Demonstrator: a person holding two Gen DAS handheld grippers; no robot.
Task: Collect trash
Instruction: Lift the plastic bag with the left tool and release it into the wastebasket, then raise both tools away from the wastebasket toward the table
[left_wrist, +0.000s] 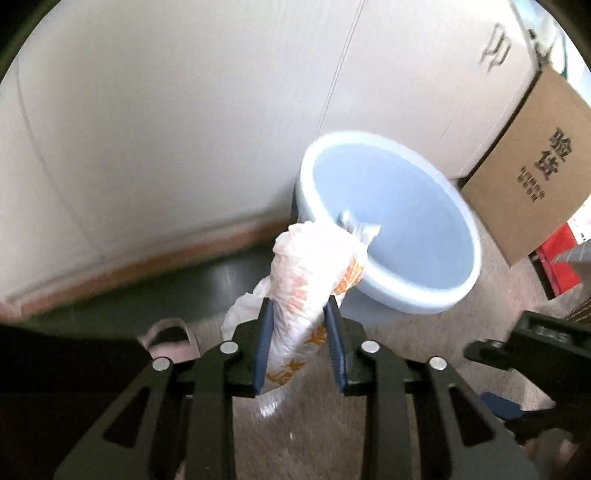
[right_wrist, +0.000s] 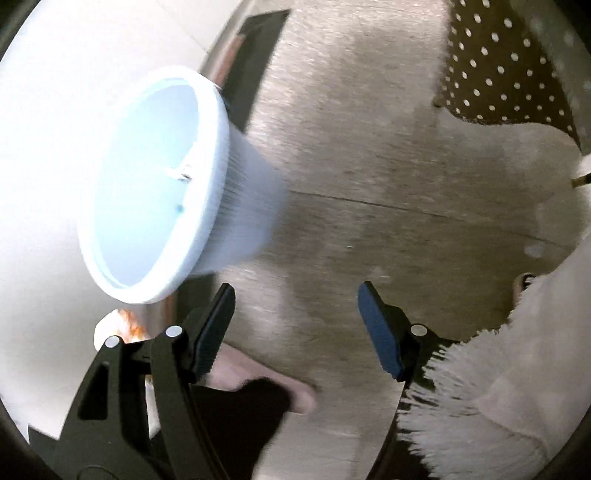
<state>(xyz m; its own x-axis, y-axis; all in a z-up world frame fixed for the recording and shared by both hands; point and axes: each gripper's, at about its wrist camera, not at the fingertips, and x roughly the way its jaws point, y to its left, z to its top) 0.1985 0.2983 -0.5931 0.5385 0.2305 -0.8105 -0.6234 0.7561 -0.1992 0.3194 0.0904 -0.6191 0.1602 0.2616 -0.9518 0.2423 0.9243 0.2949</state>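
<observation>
My left gripper (left_wrist: 300, 314) is shut on a crumpled white plastic bag with orange print (left_wrist: 314, 280), lifted off the floor. The bag's top reaches the near rim of a pale blue bin (left_wrist: 399, 221) that stands against a white wall. A small silvery wrapper (left_wrist: 356, 221) shows at the bin's rim, right behind the bag. In the right wrist view the same bin (right_wrist: 155, 184) lies upper left, with a small scrap (right_wrist: 181, 173) inside. My right gripper (right_wrist: 297, 297) is open above bare floor with nothing between its fingers. A bit of the orange-printed bag (right_wrist: 125, 325) peeks out beside its left finger.
A brown cardboard box (left_wrist: 532, 173) with black print leans right of the bin, a red crate (left_wrist: 557, 262) below it. A pink slipper (left_wrist: 173, 343) lies on the grey floor. A white fluffy rug (right_wrist: 517, 369) and dotted brown fabric (right_wrist: 498, 66) lie at the right.
</observation>
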